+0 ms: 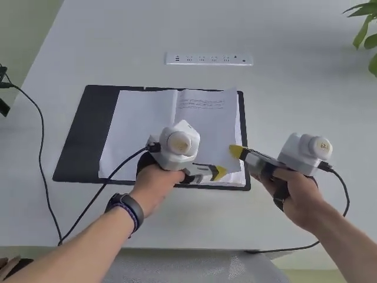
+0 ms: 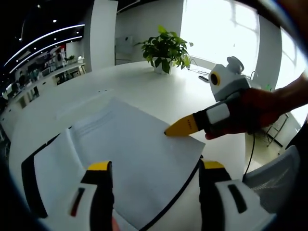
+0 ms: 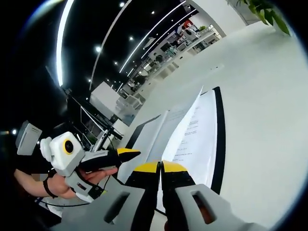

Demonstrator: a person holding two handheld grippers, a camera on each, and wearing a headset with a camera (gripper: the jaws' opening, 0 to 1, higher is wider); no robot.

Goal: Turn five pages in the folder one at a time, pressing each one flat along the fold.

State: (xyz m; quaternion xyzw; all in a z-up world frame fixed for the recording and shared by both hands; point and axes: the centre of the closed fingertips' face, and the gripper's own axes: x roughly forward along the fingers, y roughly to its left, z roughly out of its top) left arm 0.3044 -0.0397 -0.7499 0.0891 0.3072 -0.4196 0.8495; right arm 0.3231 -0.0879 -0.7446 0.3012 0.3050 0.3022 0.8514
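Nearest the lens, at the lower left of the head view, a forearm with a dark wristband [image 1: 126,207] leads up to the left hand-held gripper [image 1: 219,172]. Its yellow-tipped jaws stand spread over the lower right corner of the folder [image 1: 75,147]. Just right of it, the right hand-held gripper [image 1: 237,151] has its jaws pressed together, tip at the outer edge of the right-hand page [image 1: 209,127]. Whether a sheet sits between them I cannot tell. The folder lies open in the middle of the desk [image 1: 294,106], below a white power strip [image 1: 209,59].

The step in hand looks like picking up one sheet at that outer edge. To do it well, I judge the right tip should catch only the top sheet near the corner and carry it in a low arc toward the fold [image 1: 175,112]. The left one should wait clear of the arc, then sweep along the fold with light pressure.

The pages are thin, limp white paper with faint print lines near the top, and a stack of them shows at the lower right edge. The cover is matt black, stiff and rectangular. The desk is smooth, pale and faintly glossy, so the folder may slide if pushed sideways.
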